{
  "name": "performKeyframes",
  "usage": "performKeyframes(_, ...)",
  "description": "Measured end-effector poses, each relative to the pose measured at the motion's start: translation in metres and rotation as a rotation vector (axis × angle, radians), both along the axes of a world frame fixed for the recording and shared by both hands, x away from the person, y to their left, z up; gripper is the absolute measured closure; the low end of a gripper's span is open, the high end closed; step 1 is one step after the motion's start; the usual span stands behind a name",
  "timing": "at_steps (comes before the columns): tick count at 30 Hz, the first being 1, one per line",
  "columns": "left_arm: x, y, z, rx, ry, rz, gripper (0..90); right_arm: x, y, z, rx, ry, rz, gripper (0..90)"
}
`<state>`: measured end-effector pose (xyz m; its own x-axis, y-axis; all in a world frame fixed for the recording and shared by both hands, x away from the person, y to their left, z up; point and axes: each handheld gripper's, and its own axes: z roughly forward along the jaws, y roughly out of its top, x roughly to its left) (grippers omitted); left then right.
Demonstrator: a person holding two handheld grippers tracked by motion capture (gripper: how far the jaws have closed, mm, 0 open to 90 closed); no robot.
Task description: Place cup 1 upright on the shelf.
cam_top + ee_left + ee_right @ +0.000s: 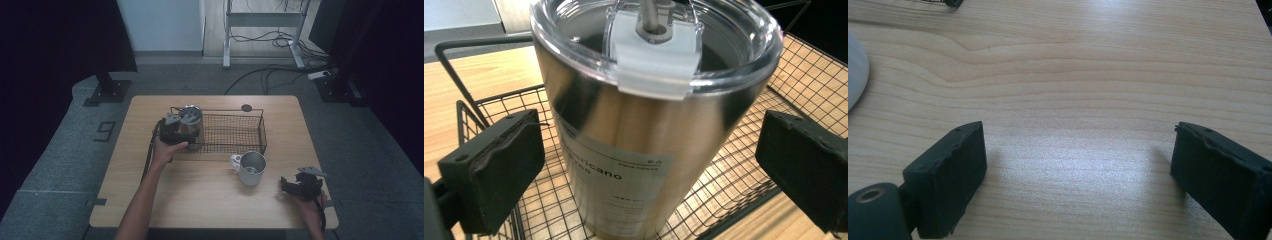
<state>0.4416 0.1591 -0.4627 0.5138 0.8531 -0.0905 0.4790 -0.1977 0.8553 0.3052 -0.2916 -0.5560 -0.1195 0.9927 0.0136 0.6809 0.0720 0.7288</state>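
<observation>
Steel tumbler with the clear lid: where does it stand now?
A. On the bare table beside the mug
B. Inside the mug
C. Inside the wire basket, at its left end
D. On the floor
C: the tumbler stands on the mesh floor of the wire basket.

Wooden table [200,200] bears wire basket [235,135], mug [250,169].

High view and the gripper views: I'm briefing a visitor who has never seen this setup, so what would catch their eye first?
The shiny steel tumbler with a clear lid stands at the left end of the wire basket, between the open pads of the left gripper, which do not touch it. Just in front of the basket sits a metal mug on the wooden table. The right gripper rests open near the table's right front corner.
</observation>
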Motion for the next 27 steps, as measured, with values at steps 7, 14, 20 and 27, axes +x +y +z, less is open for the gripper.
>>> performKeyframes(7,-0.011,0.005,0.002,-0.006,-0.03,-0.006,0.0,0.0,0.0,0.0,0.0,0.0,0.0,7.5)
performKeyframes(14,-0.027,0.01,0.006,-0.008,-0.049,-0.015,0.0,0.0,0.0,0.0,0.0,0.0,0.0,7.6)
performKeyframes(20,-0.043,0.014,0.007,-0.009,-0.058,-0.031,0.4,0.0,0.0,0.0,0.0,0.0,0.0,7.6)
performKeyframes(27,-0.064,0.019,0.004,-0.01,-0.047,-0.059,1.3,0.0,0.0,0.0,0.0,-0.001,0.0,7.5)
